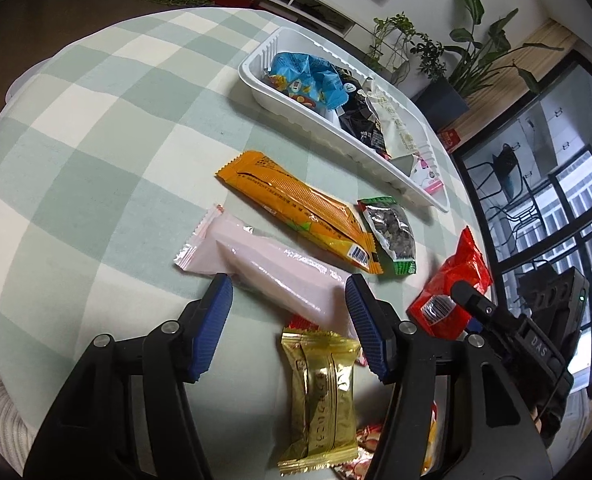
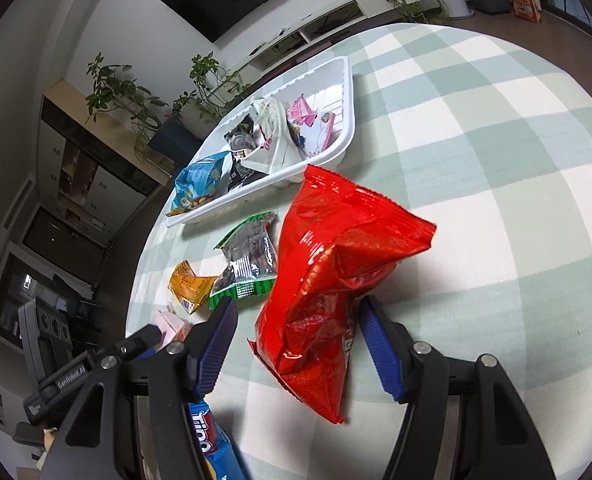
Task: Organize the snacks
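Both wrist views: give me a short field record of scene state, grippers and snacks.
surface: green-and-white checked tablecloth
container: white plastic tray, already holding several packets
left gripper: open, over the pale pink wrapped bar
right gripper: open, straddling the crinkled red foil bag
loose snacks: long orange packet, gold foil packet, green-edged clear seed packet

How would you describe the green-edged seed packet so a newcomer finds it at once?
Start at the white tray on the checked tablecloth; loose snacks lie just in front of it. The seed packet sits between the orange packet and the red bag. It alone has a clear window showing dark seeds, framed by green ends.
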`<action>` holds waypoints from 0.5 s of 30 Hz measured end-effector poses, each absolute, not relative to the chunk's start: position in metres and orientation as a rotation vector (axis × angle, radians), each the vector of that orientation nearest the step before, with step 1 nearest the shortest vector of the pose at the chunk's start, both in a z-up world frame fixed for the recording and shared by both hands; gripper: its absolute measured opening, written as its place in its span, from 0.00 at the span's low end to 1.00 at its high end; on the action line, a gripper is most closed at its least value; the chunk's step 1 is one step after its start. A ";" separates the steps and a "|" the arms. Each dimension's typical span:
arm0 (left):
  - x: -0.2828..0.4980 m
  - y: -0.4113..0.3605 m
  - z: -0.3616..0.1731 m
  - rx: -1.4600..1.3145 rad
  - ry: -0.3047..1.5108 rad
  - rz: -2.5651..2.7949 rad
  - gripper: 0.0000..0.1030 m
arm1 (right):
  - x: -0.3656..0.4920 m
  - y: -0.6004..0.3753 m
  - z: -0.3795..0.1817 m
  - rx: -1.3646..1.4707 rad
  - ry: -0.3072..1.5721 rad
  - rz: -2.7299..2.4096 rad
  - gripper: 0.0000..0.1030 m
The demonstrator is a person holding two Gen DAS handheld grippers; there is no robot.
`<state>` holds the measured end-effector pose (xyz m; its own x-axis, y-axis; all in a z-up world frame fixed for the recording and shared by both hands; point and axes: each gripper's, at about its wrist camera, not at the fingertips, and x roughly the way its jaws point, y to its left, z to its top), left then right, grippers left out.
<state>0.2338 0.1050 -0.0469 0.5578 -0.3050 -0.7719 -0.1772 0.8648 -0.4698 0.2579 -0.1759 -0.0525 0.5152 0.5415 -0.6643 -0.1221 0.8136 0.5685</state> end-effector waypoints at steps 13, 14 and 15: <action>0.251 0.090 -0.047 -0.414 0.982 -0.016 0.55 | 0.255 -0.168 -0.048 0.421 0.948 0.400 0.65; 0.253 0.089 -0.047 -0.401 0.979 -0.014 0.55 | 0.255 -0.168 -0.048 0.414 0.948 0.398 0.65; 0.254 0.088 -0.047 -0.392 0.978 -0.011 0.54 | 0.255 -0.167 -0.048 0.409 0.947 0.397 0.65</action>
<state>0.2535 0.0883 -0.0470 0.5647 -0.1836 -0.8046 -0.1659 0.9298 -0.3285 0.2554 -0.1671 -0.0479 0.5243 0.4955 -0.6925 -0.1460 0.8536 0.5001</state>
